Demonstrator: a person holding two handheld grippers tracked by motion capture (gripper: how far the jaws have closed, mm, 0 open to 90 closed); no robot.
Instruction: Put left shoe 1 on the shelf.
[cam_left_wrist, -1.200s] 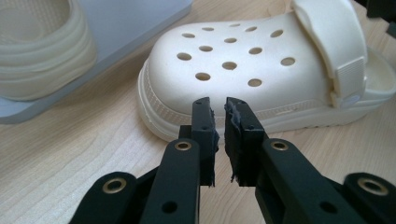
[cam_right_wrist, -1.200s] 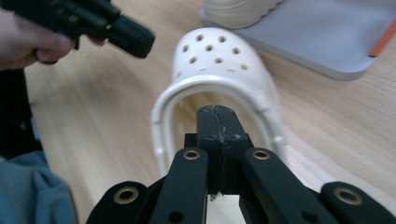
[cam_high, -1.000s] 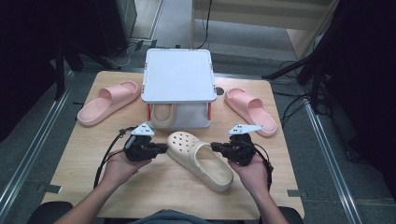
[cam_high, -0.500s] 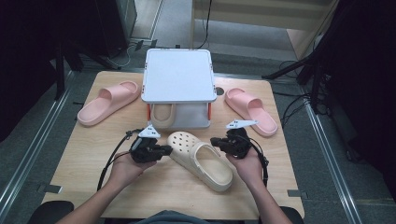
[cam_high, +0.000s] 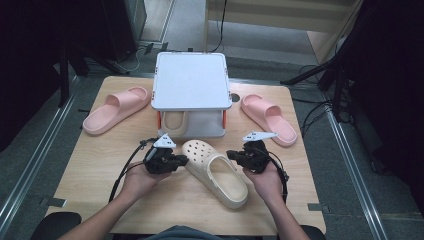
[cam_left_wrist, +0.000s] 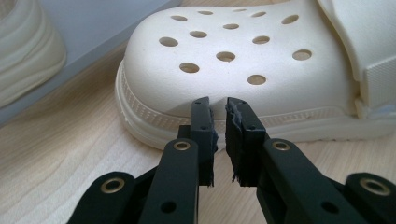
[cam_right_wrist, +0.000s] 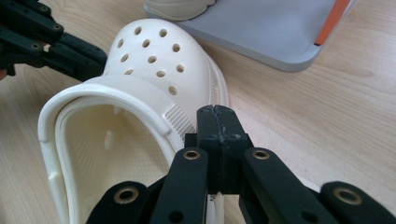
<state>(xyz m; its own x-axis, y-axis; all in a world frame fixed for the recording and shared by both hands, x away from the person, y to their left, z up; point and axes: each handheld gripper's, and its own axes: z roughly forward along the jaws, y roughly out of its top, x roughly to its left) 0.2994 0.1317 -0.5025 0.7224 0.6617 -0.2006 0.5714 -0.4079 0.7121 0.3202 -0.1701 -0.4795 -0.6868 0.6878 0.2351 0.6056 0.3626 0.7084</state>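
At table centre, near edge: cream clog (cam_high: 215, 172) lay slantwise, toe toward grey rack (cam_high: 190, 82), second clog (cam_high: 175, 121) already on lower shelf. Left gripper (cam_left_wrist: 218, 108) nosed against toe flank, jaws just eased a slit apart, clasping nothing. Right gripper (cam_right_wrist: 218, 116) clenched empty, tips beside strap rim. Judged step: squaring clog before pickup. Next called for wider jaws and a bite on a rim. Against earlier frame: both hands barely shifted, clog unmoved.
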